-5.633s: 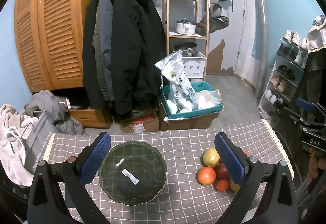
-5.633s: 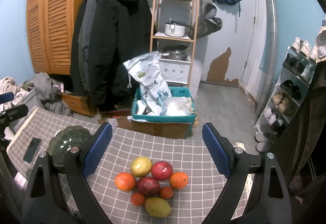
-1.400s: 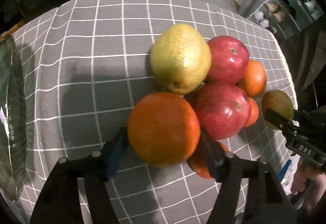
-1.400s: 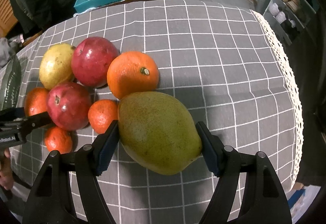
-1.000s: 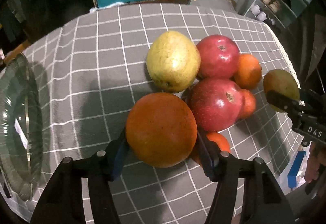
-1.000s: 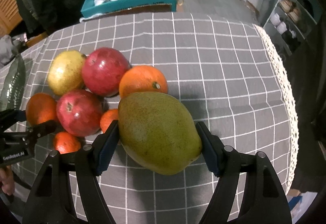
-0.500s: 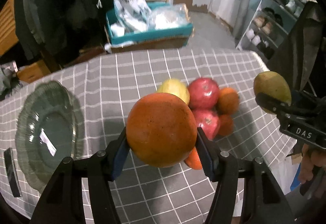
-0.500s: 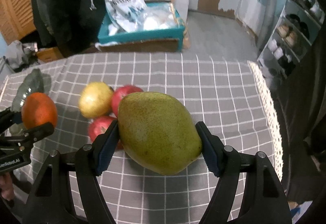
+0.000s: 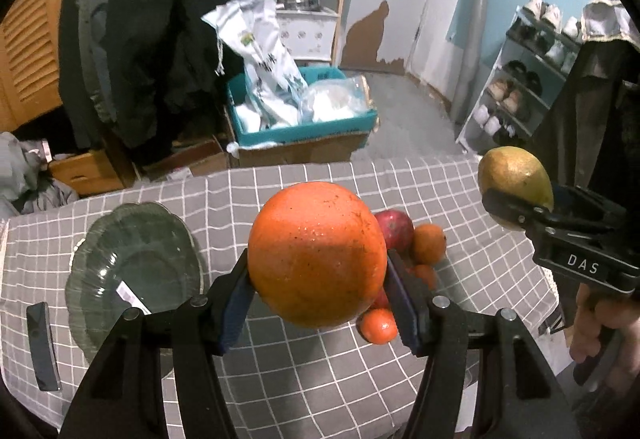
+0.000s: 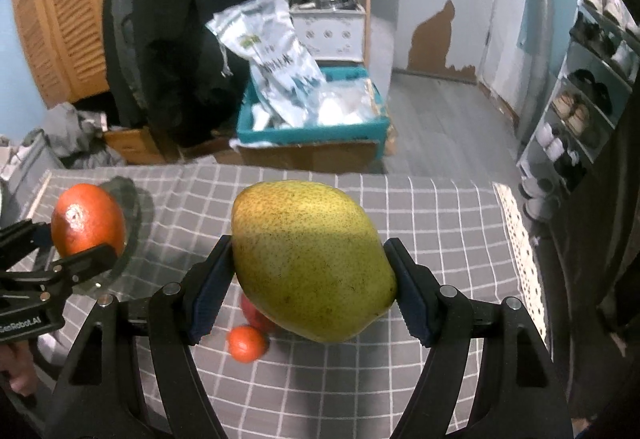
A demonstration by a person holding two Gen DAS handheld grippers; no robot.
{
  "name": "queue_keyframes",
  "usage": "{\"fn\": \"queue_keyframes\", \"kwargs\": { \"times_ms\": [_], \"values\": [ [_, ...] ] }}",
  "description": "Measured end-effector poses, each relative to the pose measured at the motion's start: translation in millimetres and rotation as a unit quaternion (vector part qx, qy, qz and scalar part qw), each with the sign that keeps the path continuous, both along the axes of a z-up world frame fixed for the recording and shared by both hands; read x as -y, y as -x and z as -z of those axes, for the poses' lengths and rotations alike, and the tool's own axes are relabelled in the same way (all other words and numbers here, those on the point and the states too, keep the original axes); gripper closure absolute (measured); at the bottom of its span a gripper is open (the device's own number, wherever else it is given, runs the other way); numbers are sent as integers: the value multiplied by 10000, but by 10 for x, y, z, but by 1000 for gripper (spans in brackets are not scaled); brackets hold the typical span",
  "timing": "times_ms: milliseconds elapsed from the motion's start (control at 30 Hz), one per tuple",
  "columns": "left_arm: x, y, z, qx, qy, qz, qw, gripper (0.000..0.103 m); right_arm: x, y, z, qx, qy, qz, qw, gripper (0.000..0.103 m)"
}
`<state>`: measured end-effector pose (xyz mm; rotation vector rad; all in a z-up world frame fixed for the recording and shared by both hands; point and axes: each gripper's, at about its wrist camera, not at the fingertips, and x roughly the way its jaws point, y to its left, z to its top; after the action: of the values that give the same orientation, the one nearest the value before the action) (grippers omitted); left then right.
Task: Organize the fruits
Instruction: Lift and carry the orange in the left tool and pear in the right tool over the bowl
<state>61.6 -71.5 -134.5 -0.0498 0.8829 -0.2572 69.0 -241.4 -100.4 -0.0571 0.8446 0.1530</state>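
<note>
Left gripper [image 9: 318,285] pinches the orange [image 9: 316,253], right gripper [image 10: 304,289] pinches the pear [image 10: 310,259] — the bowl [image 9: 132,267] sits left, nearer the orange

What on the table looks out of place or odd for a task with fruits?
A dark flat object like a phone lies on the checked cloth beside the glass bowl, which has a white sticker inside. The bowl holds no fruit. Nothing is spilled or damaged.
</note>
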Motion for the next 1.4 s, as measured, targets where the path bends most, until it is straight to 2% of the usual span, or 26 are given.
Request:
{"fn": "queue_keyframes", "kwargs": {
  "times_ms": [300,633,1067,1400],
  "values": [
    [-242,87,-213,251,56,-171,9995,40,-237,39,-288,346,-186,-244,9989,28],
    [-594,131,-329,417,104,-492,9979,40,-621,-23,-448,484,-300,-527,9970,28],
    [-1256,57,-248,364,58,-1130,9929,40,-1213,-214,-376,275,-411,-909,9946,28],
    [-1657,-17,-19,107,-85,-1532,9881,39,-1792,-484,-113,-156,-497,-1254,9907,28]
  ]
}}
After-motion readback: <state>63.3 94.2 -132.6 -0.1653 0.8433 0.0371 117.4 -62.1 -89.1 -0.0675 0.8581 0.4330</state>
